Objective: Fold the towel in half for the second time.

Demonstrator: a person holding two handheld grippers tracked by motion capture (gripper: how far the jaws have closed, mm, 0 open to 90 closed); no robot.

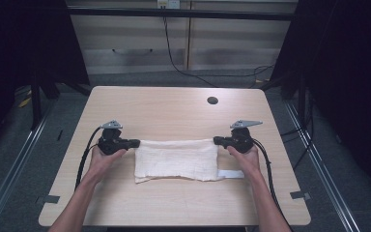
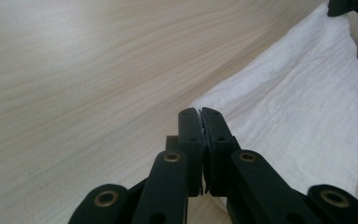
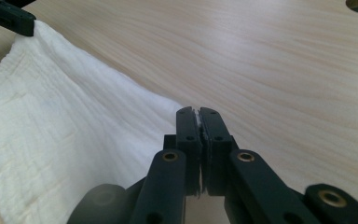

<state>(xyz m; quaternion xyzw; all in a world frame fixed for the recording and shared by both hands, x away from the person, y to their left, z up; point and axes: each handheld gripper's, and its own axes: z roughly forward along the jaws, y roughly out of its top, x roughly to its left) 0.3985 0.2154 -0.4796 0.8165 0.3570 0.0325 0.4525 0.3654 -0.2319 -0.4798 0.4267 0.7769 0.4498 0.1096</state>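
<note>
Left gripper: we find its two black jaws pressed together on the far left corner of the cloth, a thin edge of white fabric pinched between the pads in the left gripper view.

Right gripper: jaws likewise closed, clamping the far right corner of the same cloth; a sliver of white shows in the seam between the pads in the right gripper view.

Cloth: one white, folded piece, roughly rectangular, lying flat on the table between the two grippers. We note its long axis runs from left to right across the table, parallel to the near edge. The far edge is drawn fairly straight between the two grips; the near edge is uneven, with layers showing at the near left corner. The fabric is soft, with a fine crinkled weave and faint ribbed lines, seen close in both gripper views. A narrow white strip sticks out from the near right corner, pointing right. We read no label or writing on it.

Table: pale wood-grain top, rounded corners, with a round dark hole near the far right.

Hands: the left hand and the right hand each hold a gripper from the near side.
</note>
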